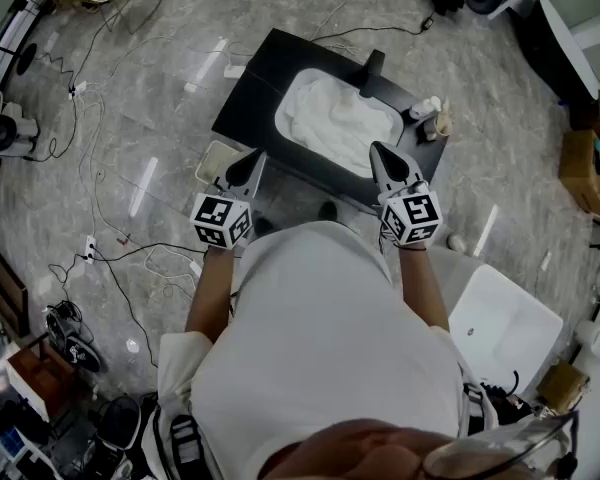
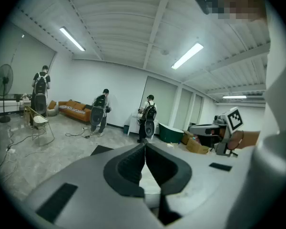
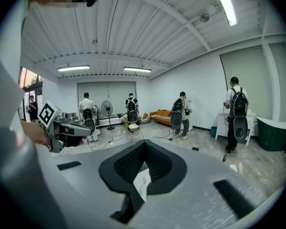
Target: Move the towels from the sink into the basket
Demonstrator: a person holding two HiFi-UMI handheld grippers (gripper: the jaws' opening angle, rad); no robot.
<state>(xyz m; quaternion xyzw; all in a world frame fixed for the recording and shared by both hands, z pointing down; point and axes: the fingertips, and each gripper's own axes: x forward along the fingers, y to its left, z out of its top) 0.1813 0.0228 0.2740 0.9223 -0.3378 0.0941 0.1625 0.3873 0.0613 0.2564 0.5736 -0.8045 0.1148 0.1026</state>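
we hold the left gripper point(image 1: 255, 158) and right gripper point(image 1: 380, 153) at the near edge of the black sink point(image 1: 280, 53), each with jaws pressed together on nothing. the white towels point(image 1: 340, 118) lie heaped in its basin at our 12 o'clock. the basket point(image 1: 216, 160) sits at the sink's 8 o'clock.

Towels point(image 1: 342, 120) in sink unit point(image 1: 252, 93) on floor point(image 1: 160, 98)

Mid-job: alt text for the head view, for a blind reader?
From above, white towels fill the black sink. The person holds the left tongs and right tongs, both shut and empty, toward its near edge; a basket sits left of it.
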